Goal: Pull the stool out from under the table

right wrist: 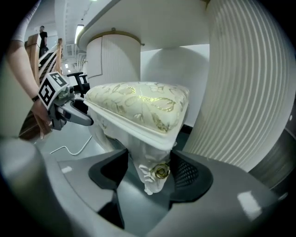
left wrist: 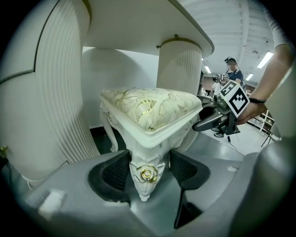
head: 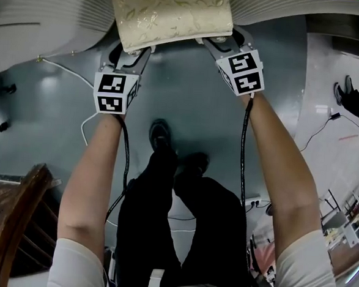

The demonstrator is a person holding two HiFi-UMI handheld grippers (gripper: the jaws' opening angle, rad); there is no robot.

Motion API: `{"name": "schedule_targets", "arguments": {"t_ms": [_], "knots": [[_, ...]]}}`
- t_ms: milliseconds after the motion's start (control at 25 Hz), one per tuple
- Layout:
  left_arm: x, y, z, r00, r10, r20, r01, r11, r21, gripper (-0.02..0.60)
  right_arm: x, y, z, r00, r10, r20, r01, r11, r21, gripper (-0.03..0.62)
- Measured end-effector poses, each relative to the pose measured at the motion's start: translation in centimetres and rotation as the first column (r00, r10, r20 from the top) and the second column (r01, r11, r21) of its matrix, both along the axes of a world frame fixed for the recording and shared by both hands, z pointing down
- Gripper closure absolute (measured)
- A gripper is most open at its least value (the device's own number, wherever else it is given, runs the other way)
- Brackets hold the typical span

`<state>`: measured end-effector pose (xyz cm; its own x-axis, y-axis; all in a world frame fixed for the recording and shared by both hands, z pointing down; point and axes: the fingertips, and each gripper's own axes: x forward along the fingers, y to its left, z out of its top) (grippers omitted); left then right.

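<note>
A white carved stool with a cream and gold cushion point(head: 170, 13) stands partly under the white fluted table point(head: 47, 14). My left gripper point(head: 131, 55) is at its front left corner and my right gripper point(head: 220, 44) at its front right corner. In the left gripper view the corner leg with a gold rose point(left wrist: 146, 173) sits between the black pads point(left wrist: 115, 172), which press on it. In the right gripper view the other rose leg point(right wrist: 159, 172) is clamped the same way between the pads point(right wrist: 187, 172). Each gripper view also shows the other gripper point(left wrist: 222, 115) point(right wrist: 64, 111) beside the cushion.
Fluted table pedestals point(left wrist: 180, 65) point(right wrist: 259, 92) flank the stool on both sides. A wooden chair point(head: 11, 232) stands at my lower left. A white cable point(head: 89, 121) lies on the grey floor. Another person's feet point(head: 354, 100) are at the right edge.
</note>
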<state>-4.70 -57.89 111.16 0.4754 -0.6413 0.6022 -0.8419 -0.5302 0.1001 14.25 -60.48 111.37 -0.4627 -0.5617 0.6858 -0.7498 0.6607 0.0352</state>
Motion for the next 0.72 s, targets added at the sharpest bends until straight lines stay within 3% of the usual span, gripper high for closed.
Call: {"name": "schedule_targets", "arguments": {"t_ms": [280, 720], "knots": [[-3.0, 8.8, 0.5, 1.000, -0.012, 0.007, 0.012, 0.999, -0.038, 0.313, -2.8, 8.9, 0.3, 1.000, -0.006, -0.022, 0.005, 0.999, -0.033, 0.322], [-3.5, 20.7, -0.2, 0.999, -0.012, 0.047, 0.017, 0.994, -0.109, 0.316, -3.4, 20.9, -0.5, 0.999, -0.019, -0.025, 0.017, 0.994, -0.107, 0.326]]}}
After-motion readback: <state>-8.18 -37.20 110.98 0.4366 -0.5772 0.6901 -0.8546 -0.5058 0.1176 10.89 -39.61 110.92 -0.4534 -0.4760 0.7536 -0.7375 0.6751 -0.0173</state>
